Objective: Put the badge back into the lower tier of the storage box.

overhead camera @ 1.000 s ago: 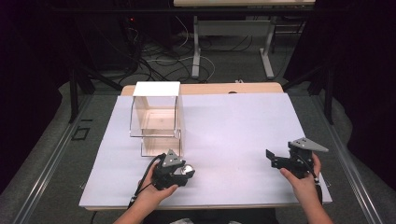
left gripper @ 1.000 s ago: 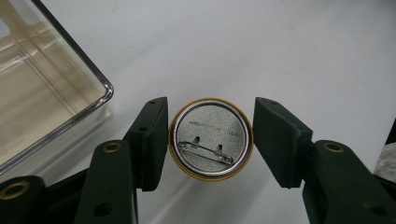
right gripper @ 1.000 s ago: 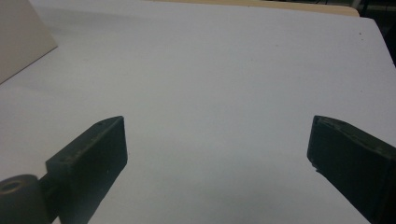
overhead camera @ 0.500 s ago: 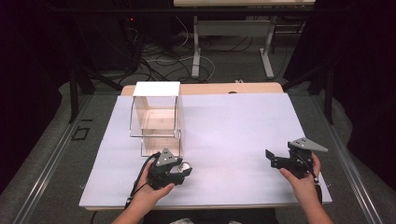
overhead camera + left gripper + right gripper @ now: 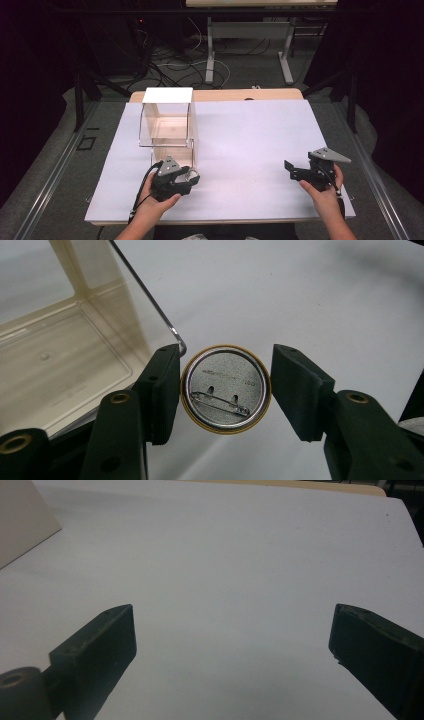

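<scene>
A round pin badge with a gold rim shows its silver back and clasp. My left gripper is shut on it, one pad on each side of the rim, just above the white table sheet. In the high view the left gripper sits right in front of a clear plastic box whose white lid stands raised. In the left gripper view the box's open tray lies just left of the badge. My right gripper rests at the right of the table, open, with nothing between its jaws.
A white sheet covers the tabletop, with a wooden edge showing at the back. Beyond the table are desk legs and cables on the floor. A pale side of the box shows at the upper left of the right gripper view.
The left gripper has edged slightly left and toward the box with the badge in it. The right hand has stayed in place.
</scene>
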`<state>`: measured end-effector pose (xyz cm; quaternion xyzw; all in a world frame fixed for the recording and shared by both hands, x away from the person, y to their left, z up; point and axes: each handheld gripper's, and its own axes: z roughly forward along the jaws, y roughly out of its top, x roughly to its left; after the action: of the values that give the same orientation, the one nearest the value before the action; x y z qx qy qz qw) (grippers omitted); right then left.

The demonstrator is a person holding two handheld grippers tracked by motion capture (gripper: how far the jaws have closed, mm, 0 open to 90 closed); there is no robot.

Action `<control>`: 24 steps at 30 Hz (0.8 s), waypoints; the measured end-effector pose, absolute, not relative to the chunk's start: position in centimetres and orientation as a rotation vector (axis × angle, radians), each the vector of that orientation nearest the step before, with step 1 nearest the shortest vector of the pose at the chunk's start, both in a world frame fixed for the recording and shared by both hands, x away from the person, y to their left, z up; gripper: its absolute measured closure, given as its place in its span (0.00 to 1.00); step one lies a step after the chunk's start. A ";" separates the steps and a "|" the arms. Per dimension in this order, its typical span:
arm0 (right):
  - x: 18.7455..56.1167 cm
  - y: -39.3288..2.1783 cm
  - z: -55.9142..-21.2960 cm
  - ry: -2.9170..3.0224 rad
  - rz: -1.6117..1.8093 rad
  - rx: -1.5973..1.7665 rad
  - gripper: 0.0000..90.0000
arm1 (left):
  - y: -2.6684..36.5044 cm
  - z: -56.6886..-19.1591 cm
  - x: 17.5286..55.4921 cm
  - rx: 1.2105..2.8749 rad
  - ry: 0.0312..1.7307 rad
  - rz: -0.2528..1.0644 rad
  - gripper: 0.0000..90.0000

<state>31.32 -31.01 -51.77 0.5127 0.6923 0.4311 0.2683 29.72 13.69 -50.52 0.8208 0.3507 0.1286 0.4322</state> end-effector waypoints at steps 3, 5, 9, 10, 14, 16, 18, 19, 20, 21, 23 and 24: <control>31.3 -31.0 -51.8 1.867 1.162 1.388 0.05 | 14.0 -50.3 29.7 2.029 0.880 0.324 0.53; 31.3 -31.0 -51.8 1.867 1.161 1.387 0.05 | 14.2 -50.2 29.8 2.018 0.885 0.327 0.53; 31.3 -31.0 -51.8 1.858 1.160 1.401 0.05 | 14.5 -50.1 29.9 2.006 0.898 0.337 0.53; 31.3 -31.0 -51.8 1.865 1.165 1.396 0.05 | 14.7 -50.0 29.9 2.006 0.900 0.336 0.53; 31.3 -31.0 -51.8 1.864 1.163 1.399 0.05 | 15.1 -49.9 30.0 1.997 0.912 0.341 0.53; 31.3 -31.0 -51.8 1.864 1.164 1.400 0.05 | 15.3 -49.9 30.1 1.995 0.918 0.346 0.53; 31.3 -31.0 -51.8 1.859 1.158 1.396 0.05 | 15.4 -49.8 30.2 1.989 0.923 0.349 0.53; 31.3 -31.0 -51.8 1.855 1.164 1.401 0.05 | 15.5 -49.8 30.2 1.989 0.924 0.355 0.53; 31.3 -31.0 -51.8 1.852 1.166 1.397 0.05 | 15.5 -49.8 30.2 1.981 0.927 0.369 0.53; 31.3 -30.9 -51.8 1.851 1.167 1.399 0.05 | 15.6 -49.7 30.3 1.986 0.929 0.370 0.53; 31.3 -30.9 -51.8 1.858 1.160 1.399 0.05 | 15.7 -49.8 30.3 1.976 0.941 0.375 0.53; 31.3 -30.9 -51.8 1.853 1.163 1.396 0.05 | 15.7 -49.7 30.3 1.975 0.944 0.366 0.53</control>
<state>31.29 -30.92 -51.78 0.5178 0.6876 0.4316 0.2699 30.31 15.74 -49.74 0.7968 0.3809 0.1477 0.4452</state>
